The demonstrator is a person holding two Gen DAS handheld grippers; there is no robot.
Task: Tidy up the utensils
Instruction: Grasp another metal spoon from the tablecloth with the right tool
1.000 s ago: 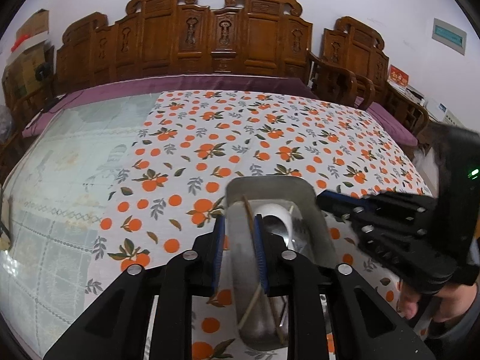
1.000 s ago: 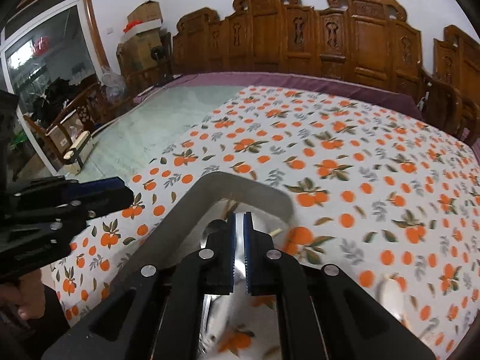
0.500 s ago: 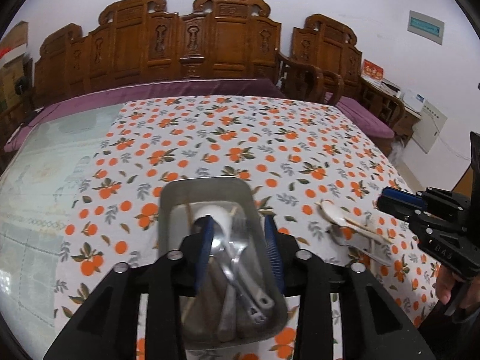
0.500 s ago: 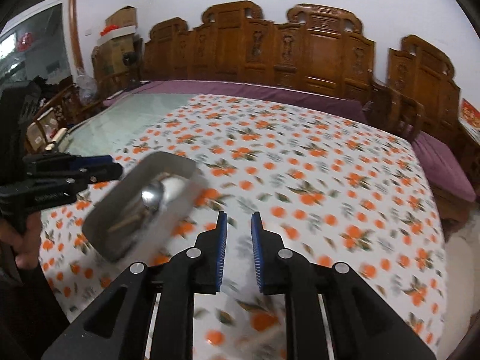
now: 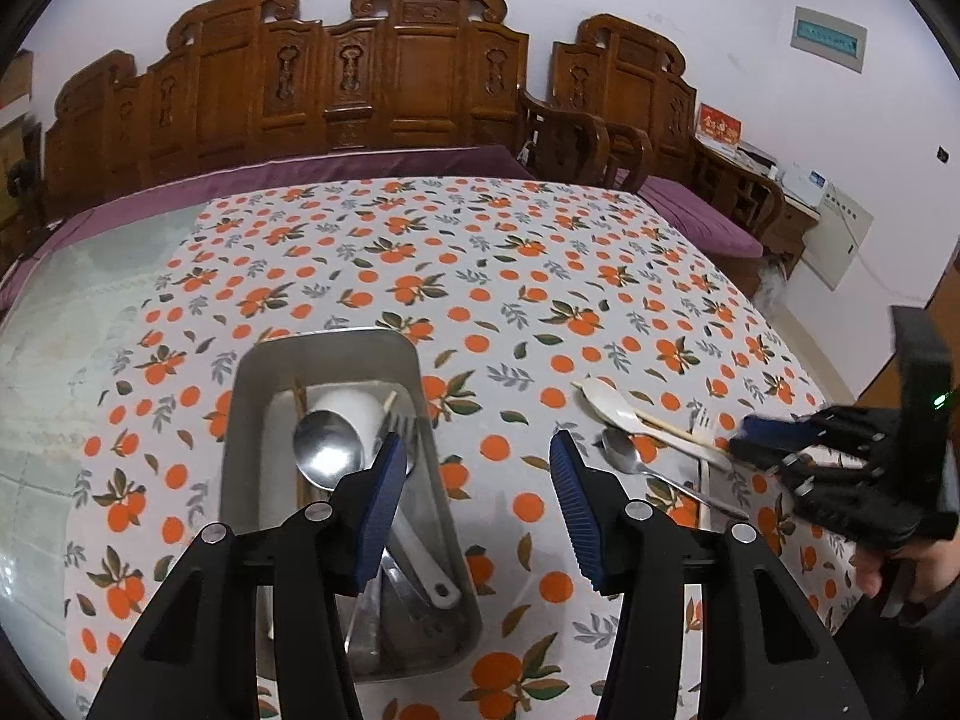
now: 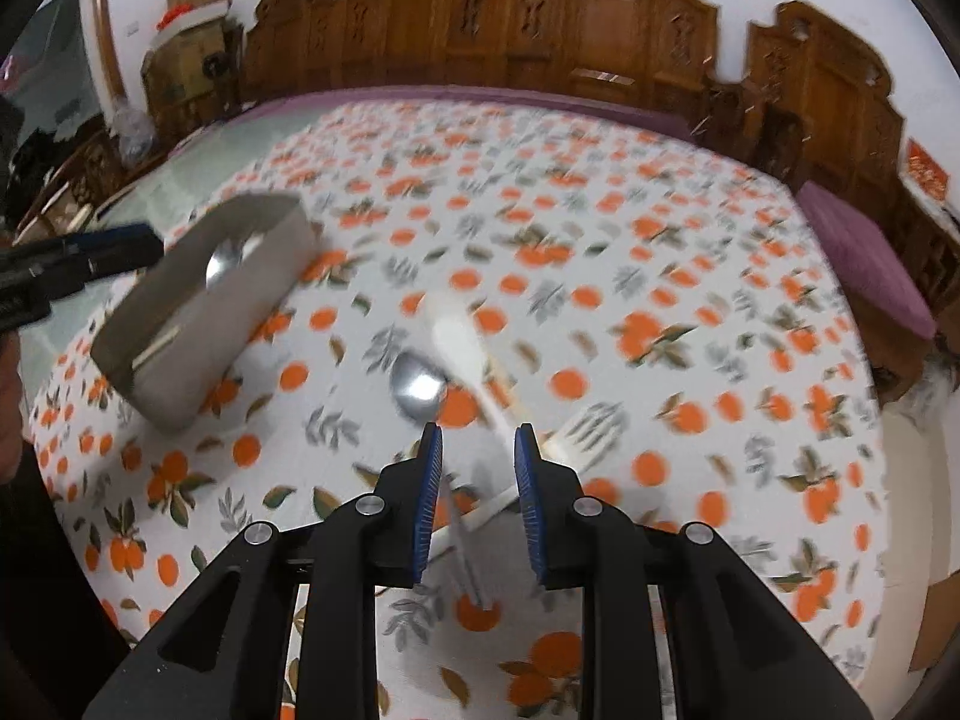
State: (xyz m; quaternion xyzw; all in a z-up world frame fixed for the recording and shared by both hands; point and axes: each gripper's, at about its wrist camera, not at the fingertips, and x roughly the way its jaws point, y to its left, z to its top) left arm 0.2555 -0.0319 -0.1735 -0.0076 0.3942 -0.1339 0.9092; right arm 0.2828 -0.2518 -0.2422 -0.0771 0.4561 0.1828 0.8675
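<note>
Roughly half done: metal tray (image 5: 336, 354) on the counter (image 5: 480, 252) holds several utensils; white spoon (image 5: 606, 399), steel spoon (image 5: 621, 450), fork (image 6: 585, 429), chopsticks (image 5: 678, 429) remain outside. Left gripper (image 5: 474, 507) jaws wide apart, empty; right gripper (image 6: 477, 492) jaws apart over the leftovers.

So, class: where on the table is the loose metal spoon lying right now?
The metal spoon lies on the cloth right of the tray, beside the white spoon; in the right wrist view it sits just ahead of the open right tool.
</note>
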